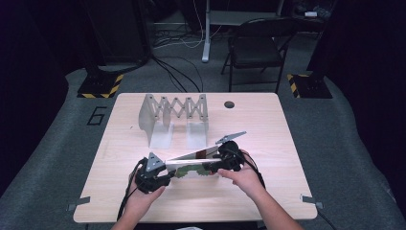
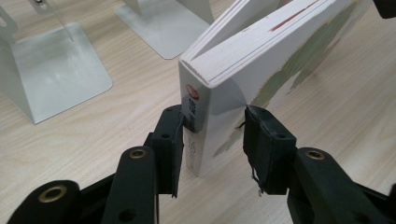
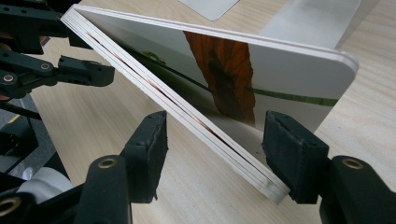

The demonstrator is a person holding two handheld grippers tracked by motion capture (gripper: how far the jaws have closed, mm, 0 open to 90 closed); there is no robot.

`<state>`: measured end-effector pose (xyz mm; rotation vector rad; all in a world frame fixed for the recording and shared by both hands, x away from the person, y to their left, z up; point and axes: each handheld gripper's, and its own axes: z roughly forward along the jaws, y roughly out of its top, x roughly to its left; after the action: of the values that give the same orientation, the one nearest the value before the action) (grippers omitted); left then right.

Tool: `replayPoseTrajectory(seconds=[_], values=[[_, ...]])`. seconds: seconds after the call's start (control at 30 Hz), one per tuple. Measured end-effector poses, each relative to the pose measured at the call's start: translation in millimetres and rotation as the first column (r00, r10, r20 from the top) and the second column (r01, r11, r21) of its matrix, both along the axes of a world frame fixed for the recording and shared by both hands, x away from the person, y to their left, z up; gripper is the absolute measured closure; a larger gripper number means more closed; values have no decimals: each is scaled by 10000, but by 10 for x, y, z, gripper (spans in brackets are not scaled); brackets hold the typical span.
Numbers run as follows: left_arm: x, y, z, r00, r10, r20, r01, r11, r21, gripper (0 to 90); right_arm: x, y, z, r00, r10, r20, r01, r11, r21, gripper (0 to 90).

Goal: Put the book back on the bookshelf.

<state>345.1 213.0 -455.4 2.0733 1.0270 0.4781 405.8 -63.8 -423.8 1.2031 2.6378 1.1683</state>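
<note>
Board book [image 1: 191,165] held on edge just above table [image 1: 268,124], long axis spanning left gripper [image 2: 212,135] to right gripper [image 3: 212,149]. Left jaws clamped on spine end; right jaws part-open, straddling the far end, one pad touching. Expanding bookend rack [image 1: 174,117] behind, apart.
</note>
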Motion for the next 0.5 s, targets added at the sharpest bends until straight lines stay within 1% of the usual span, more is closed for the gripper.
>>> replayPoseTrajectory(seconds=[0.03,0.07,0.13,0.23,0.27,0.3,0.33,0.37,0.4,0.43,0.47,0.5], values=[[-1,6,0,10000,-38,7,38,10000,-19,587,-3,0,3,10000,9,-67,-9,10000,-16,403],[-2,4,-7,10000,27,71,-26,10000,-90,588,2,-6,-5,9999,106,2,-106,9999,78,402],[-1,26,-8,9999,-139,-2,139,9998,-159,588,2,-14,-4,9998,164,-70,-163,9998,106,403],[-4,43,-14,9998,-173,-60,171,9990,-401,584,-3,-12,-12,9997,221,-92,-219,9996,153,401],[-4,47,-15,9996,-241,-109,236,9984,-506,571,-9,-4,-14,9996,214,-203,-210,9996,208,401],[-4,43,-18,9996,-261,-57,258,9982,-542,552,-6,-3,-21,9994,314,-149,-312,9994,180,401],[-2,33,-15,9995,-317,-30,315,9979,-558,541,-13,7,-26,9993,309,-199,-304,9993,238,401],[8,30,-6,9988,-481,-46,478,9975,-518,530,-15,15,-36,9986,463,-250,-457,9987,236,403],[11,19,-8,9989,-466,22,467,9977,-492,519,-21,31,-51,9986,482,-202,-476,9984,301,404],[20,12,-4,9982,-602,-4,601,9973,-425,511,-33,40,-49,9983,461,-362,-454,9987,220,406],[27,6,-6,9979,-649,61,651,9973,-343,506,-27,44,-67,9980,623,-116,-621,9979,183,406],[35,2,-12,9974,-716,95,719,9968,-343,502,-42,51,-64,9986,493,-197,-491,9987,124,405]])
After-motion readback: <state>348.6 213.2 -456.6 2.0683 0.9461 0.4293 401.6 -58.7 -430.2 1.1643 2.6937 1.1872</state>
